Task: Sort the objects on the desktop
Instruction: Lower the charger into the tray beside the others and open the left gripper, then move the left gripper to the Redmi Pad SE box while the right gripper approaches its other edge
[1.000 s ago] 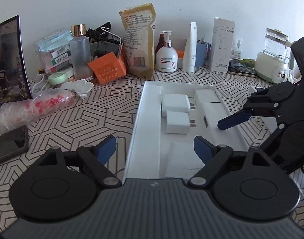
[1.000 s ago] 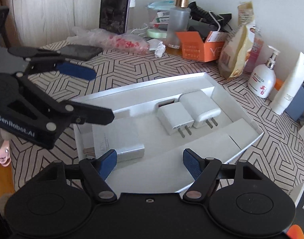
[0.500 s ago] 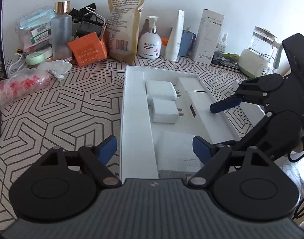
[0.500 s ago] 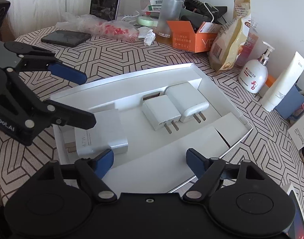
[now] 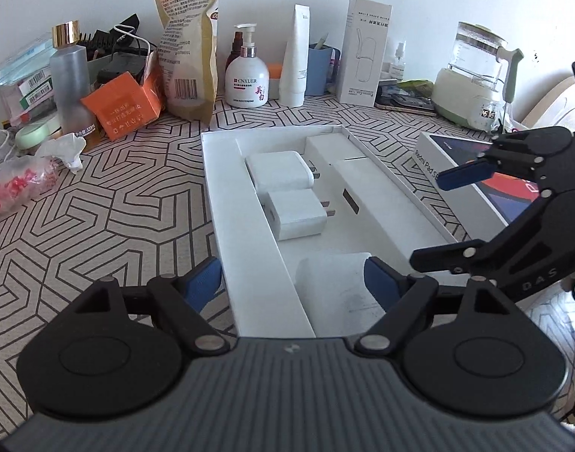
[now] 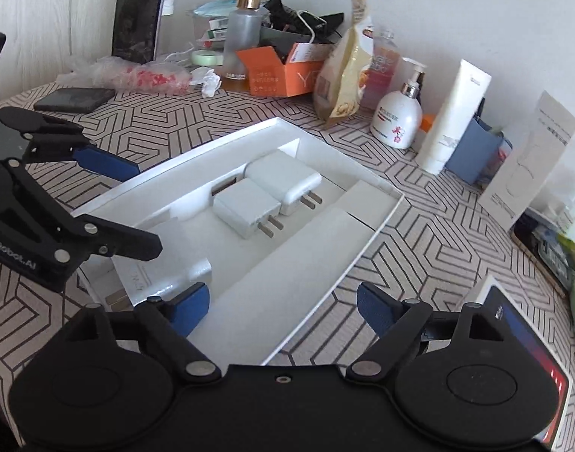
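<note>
Sorting was partly done: three white plastic chargers (image 5: 295, 213) lay in your white cardboard tray (image 5: 227, 196); your left gripper (image 5: 293, 284) stood half open and empty, while your right gripper (image 6: 283, 303) had just been widening, holding nothing, with clutter left along the far wall.

bare patterned tabletop (image 5: 99, 226) lies open left of the white tray (image 5: 227, 203); bottles and boxes (image 5: 246, 75) crowd the back wall.
</note>
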